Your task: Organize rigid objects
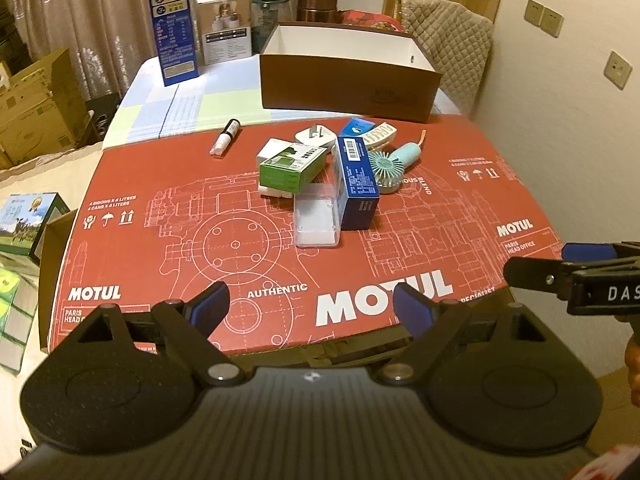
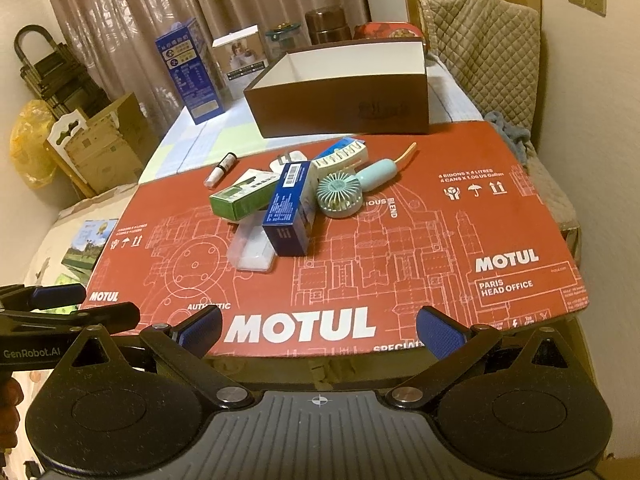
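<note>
A heap of small objects lies mid-way on a red Motul cardboard sheet (image 1: 400, 248): a green box (image 1: 286, 170), a dark blue box (image 1: 357, 182), a clear plastic case (image 1: 317, 220), a teal hand fan (image 1: 390, 164), a white plug (image 1: 314, 136), a cream comb-like piece (image 1: 378, 133). A small white tube (image 1: 226, 137) lies apart to the left. Behind stands an open brown box (image 1: 348, 84), white inside. My left gripper (image 1: 310, 306) and right gripper (image 2: 320, 330) both hover open over the sheet's near edge, nothing between their fingers. The heap (image 2: 288, 204) lies well ahead of both.
A tall blue carton (image 1: 173, 28), a white product box (image 1: 226, 28) and jars stand at the table's back. A quilted chair back (image 1: 452, 40) is at the right, by the wall. Cardboard boxes (image 1: 36, 108) and small cartons (image 1: 20, 224) sit at the left.
</note>
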